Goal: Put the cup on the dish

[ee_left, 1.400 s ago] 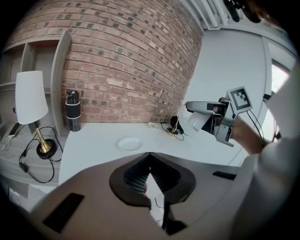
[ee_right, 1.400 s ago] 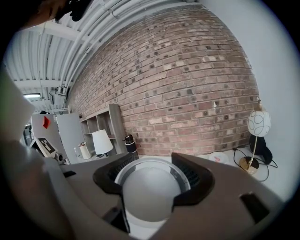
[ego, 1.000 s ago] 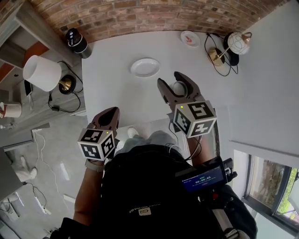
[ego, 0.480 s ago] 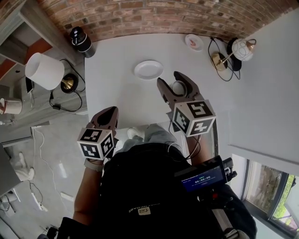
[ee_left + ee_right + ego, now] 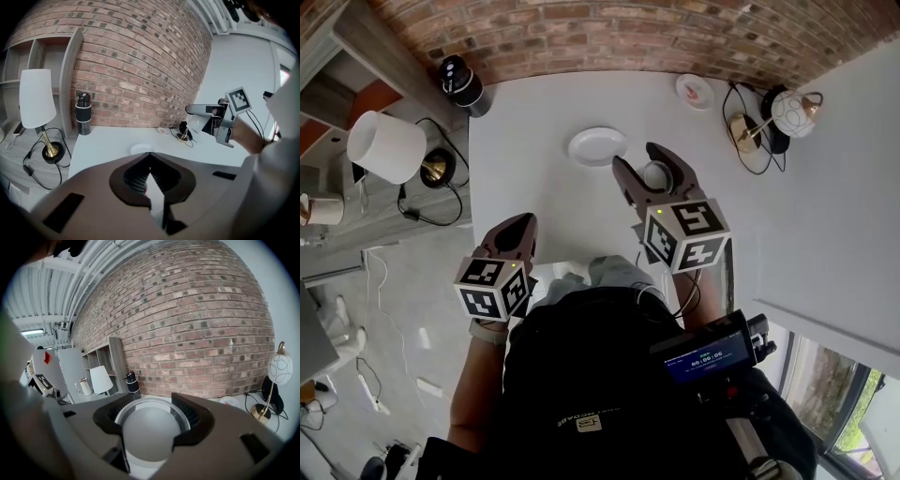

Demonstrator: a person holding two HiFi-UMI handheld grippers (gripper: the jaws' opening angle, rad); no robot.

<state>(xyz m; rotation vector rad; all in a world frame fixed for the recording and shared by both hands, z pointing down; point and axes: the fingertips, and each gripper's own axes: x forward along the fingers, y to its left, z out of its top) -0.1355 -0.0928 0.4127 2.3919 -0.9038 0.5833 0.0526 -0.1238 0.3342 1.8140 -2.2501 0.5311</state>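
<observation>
One cup (image 5: 657, 175) clamped in right gripper (image 5: 635, 159), near dish (image 5: 597, 146) rim; left gripper (image 5: 519, 224) closed, empty, at table (image 5: 534, 112) front edge

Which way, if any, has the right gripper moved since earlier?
Yes. Holding the cup, the right gripper has edged slightly closer to the dish in the head view.

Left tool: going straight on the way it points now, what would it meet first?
Probably the white dish, which sits just past the shut tips of the left tool in the left gripper view. Height is unclear; it might pass over it toward the brick wall.
</observation>
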